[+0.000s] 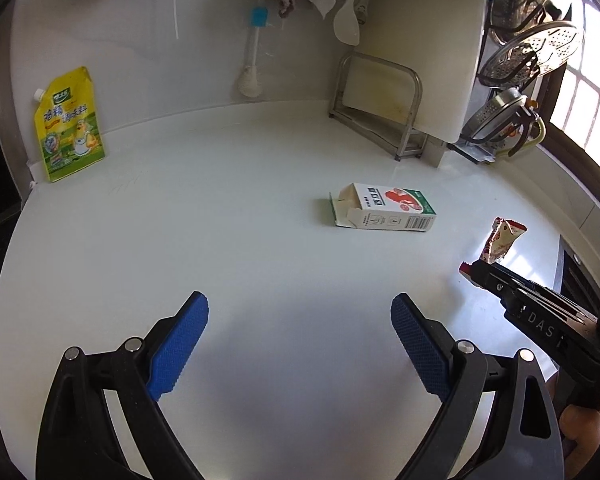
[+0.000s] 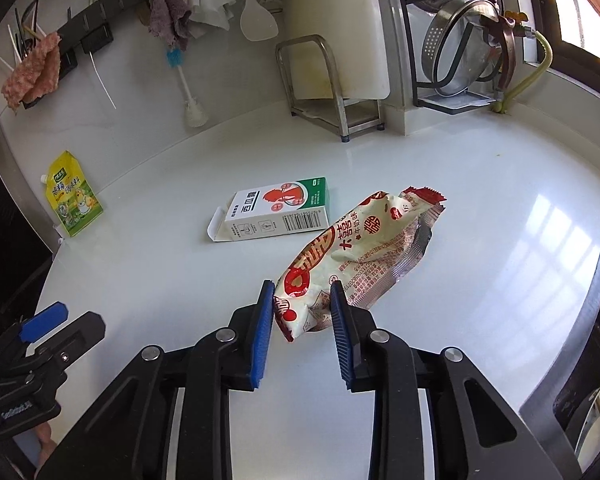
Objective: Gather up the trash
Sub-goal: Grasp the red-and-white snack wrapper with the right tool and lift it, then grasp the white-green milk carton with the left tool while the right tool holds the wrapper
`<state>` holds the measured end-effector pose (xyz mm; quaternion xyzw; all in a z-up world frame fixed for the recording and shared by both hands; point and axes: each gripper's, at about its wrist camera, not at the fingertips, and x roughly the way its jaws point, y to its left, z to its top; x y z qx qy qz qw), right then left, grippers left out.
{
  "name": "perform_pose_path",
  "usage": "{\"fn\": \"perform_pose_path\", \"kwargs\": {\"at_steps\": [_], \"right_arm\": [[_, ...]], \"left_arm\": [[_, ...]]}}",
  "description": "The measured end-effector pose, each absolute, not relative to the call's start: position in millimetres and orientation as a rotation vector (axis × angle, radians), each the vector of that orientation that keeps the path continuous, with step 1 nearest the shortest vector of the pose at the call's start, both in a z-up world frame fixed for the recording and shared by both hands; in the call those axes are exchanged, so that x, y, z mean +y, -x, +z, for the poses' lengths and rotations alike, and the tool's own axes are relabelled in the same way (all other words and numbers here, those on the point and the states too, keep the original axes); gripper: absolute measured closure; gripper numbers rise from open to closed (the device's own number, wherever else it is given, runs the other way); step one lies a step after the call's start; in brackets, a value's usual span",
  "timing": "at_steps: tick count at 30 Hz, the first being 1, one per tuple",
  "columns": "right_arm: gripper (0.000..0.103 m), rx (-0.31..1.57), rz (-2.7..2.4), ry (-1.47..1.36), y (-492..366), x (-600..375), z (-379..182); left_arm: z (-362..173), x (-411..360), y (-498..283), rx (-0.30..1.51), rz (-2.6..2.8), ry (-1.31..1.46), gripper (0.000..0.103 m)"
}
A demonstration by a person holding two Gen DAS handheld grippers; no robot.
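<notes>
Presently one red-and-white wrapper [image 2: 364, 248] is clamped in the right tool [image 2: 303, 300], the left tool [image 1: 300, 336] is held wide apart and empty, and one carton [image 2: 276, 210] is left mid-bench [image 2: 480, 200].

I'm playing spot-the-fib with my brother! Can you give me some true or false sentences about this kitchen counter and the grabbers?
1. The right gripper is squeezing a red and white snack wrapper. True.
2. The left gripper holds the small box. False: its jaws stand wide open with nothing between them.
3. The small box lies on its side on the white counter, one end flap open. True.
4. The yellow pouch lies flat in the middle of the counter. False: it stands upright by the back wall, at the counter's far left.
5. A white bottle brush hangs on the wall. True.
</notes>
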<state>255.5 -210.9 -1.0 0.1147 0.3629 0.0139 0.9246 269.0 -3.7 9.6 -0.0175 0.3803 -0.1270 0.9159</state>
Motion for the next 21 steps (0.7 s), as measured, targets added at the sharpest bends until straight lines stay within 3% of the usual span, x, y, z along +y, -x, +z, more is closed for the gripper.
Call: {"fn": "perform_pose_path", "kwargs": {"at_steps": [21], "right_arm": [[0.076, 0.711, 0.185, -0.433, -221.6, -313.4, 4.0]], "left_arm": [[-11.3, -97.6, -393.0, 0.742, -0.748, -0.347, 0.012]]}}
